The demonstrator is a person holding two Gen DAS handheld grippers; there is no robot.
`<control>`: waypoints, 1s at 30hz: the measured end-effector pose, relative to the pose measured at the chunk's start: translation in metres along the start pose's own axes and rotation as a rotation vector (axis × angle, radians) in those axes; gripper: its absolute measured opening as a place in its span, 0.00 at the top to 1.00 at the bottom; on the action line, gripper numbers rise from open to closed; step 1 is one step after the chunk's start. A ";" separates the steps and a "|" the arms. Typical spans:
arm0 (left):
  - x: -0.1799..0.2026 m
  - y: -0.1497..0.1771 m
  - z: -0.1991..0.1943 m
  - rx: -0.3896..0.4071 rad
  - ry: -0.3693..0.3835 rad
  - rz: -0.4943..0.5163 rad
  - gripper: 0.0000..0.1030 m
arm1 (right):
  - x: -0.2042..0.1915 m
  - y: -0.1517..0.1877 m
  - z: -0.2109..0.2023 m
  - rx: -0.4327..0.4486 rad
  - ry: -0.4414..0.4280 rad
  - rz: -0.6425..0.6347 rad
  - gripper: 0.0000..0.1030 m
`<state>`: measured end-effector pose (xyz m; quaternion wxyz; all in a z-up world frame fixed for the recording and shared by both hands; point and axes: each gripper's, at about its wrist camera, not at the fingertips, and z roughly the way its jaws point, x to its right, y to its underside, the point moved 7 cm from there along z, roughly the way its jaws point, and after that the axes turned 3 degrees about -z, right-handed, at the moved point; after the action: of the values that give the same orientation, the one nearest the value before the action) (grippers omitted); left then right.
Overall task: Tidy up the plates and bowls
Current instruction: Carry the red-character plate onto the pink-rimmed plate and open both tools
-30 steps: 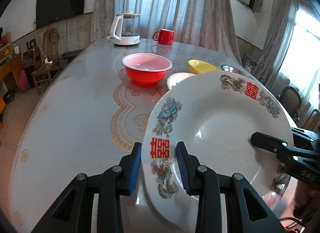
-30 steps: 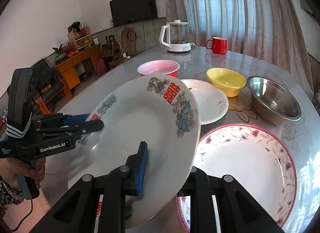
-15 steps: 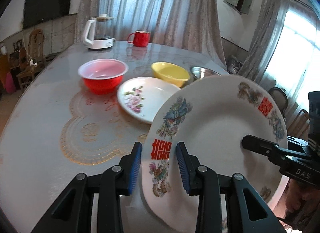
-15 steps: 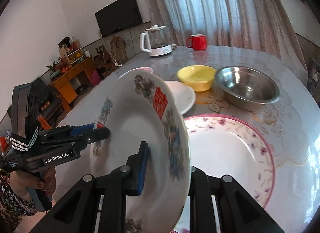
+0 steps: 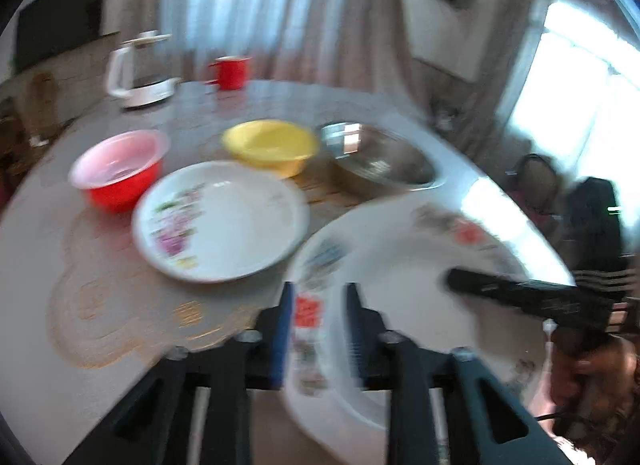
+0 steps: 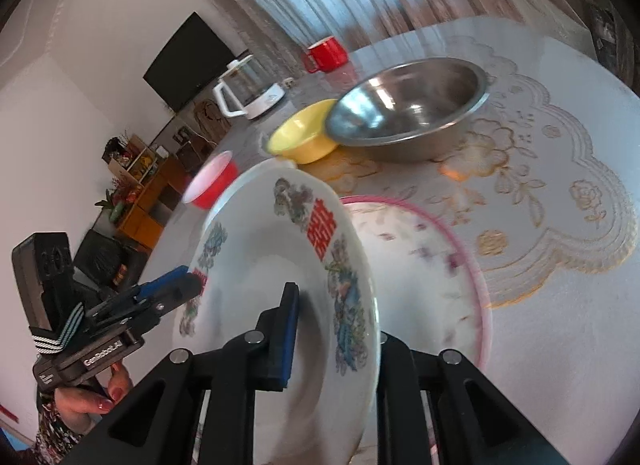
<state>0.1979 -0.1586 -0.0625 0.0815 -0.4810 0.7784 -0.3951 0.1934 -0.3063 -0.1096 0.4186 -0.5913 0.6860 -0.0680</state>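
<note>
While tilted, plate (image 6: 280,265) clamped, both claws

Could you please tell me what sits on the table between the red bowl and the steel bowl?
The yellow bowl sits between the red bowl and the steel bowl, close against the steel one; the right wrist view shows it.

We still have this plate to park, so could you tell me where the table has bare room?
Bare tabletop lies left of the floral plate and red bowl, and right of the steel bowl and pink-rimmed plate. The middle is crowded: yellow bowl, steel bowl and both plates sit close together.
</note>
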 end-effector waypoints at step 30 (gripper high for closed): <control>-0.032 0.035 -0.025 0.087 -0.125 -0.096 0.55 | 0.044 0.001 -0.027 0.009 0.120 -0.006 0.79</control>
<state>0.1774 -0.1112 -0.0780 0.1318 -0.5376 0.7299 -0.4011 0.1769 -0.3551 -0.1143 0.3792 -0.5863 0.7077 -0.1077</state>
